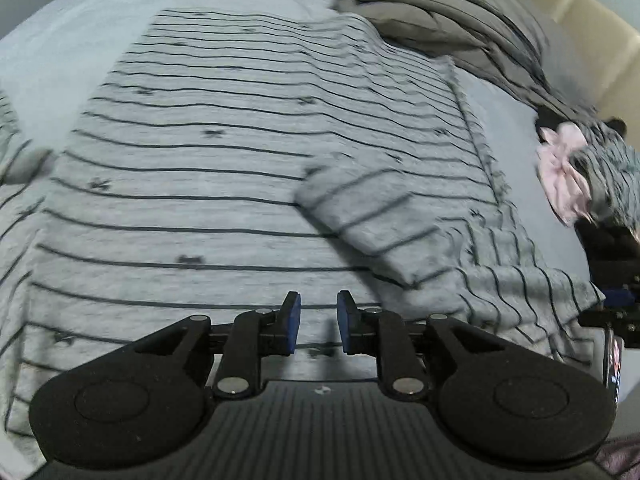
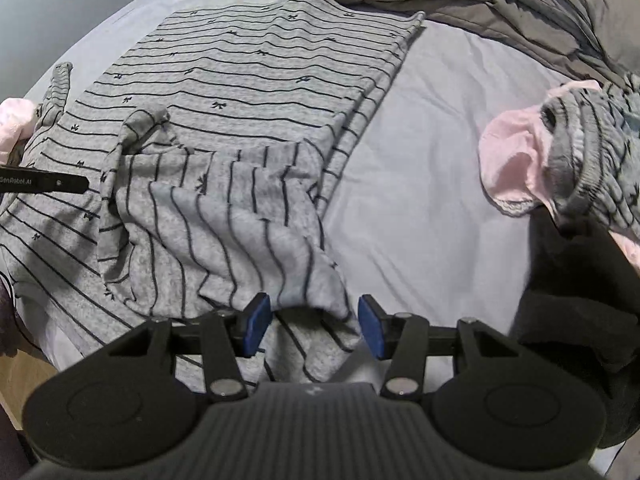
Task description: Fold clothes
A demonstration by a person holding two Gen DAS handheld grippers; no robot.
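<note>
The striped garment lay flat on the bed, one sleeve folded across. The right gripper had wide jaws around the sleeve's edge; the left gripper hovered, jaws narrow, empty. Smoothing the sleeve first would probably help.

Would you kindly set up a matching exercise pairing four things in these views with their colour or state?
Things:
1. striped shirt
2. folded sleeve
3. comforter
4. right gripper

Descriptions:
A. brownish grey, bunched at the far side of the bed
B. open, blue pads apart
C. spread out on the bed sheet, grey with dark stripes and small bows
D. laid back across the shirt's body

Pairs: 1-C, 2-D, 3-A, 4-B
</note>
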